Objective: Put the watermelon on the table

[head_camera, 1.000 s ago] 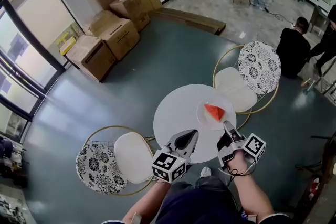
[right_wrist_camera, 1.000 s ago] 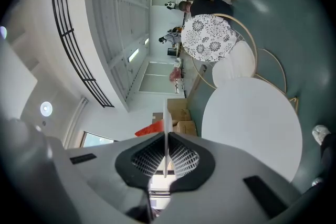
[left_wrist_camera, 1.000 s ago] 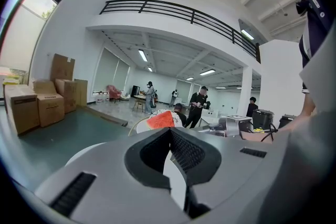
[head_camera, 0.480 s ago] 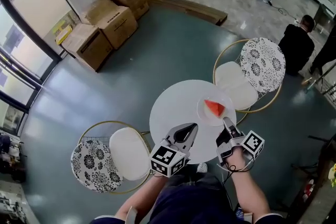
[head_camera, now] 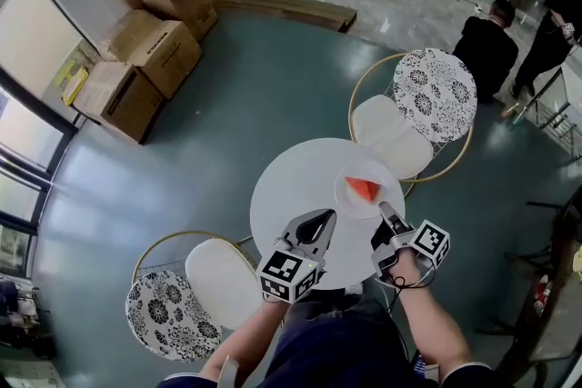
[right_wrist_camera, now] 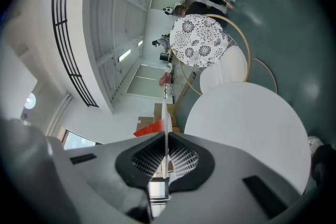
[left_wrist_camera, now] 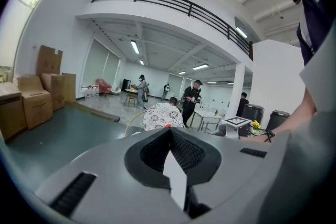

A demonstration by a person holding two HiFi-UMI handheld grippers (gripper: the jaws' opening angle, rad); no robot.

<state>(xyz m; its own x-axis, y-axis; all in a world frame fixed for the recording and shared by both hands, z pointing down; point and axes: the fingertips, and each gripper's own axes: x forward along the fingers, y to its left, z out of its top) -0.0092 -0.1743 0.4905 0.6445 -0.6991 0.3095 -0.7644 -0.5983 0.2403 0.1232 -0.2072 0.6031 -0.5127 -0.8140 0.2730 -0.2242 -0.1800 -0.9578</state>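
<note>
A red watermelon slice [head_camera: 363, 188] lies on a small white plate [head_camera: 346, 195] over the right part of the round white table [head_camera: 291, 186]. My right gripper [head_camera: 386, 215] is shut on the plate's near rim. In the right gripper view the plate [right_wrist_camera: 166, 113] runs edge-on out of the shut jaws of that gripper [right_wrist_camera: 166, 136]. The slice [right_wrist_camera: 148, 127] shows beside it, and the table top [right_wrist_camera: 247, 118] lies a little apart. My left gripper [head_camera: 318, 221] hovers shut over the table's near side with nothing in it. The left gripper [left_wrist_camera: 169, 131] points across the room.
A gold-framed chair [head_camera: 435, 94] with a patterned back stands behind the table on the right. Another chair [head_camera: 218, 273] is at the near left. Cardboard boxes [head_camera: 136, 41] are stacked at the far left wall. People [head_camera: 486, 50] are at the far right.
The head view has swung, so the room has slid across the picture. Both grippers and the plate with the slice keep about the same places relative to the table.
</note>
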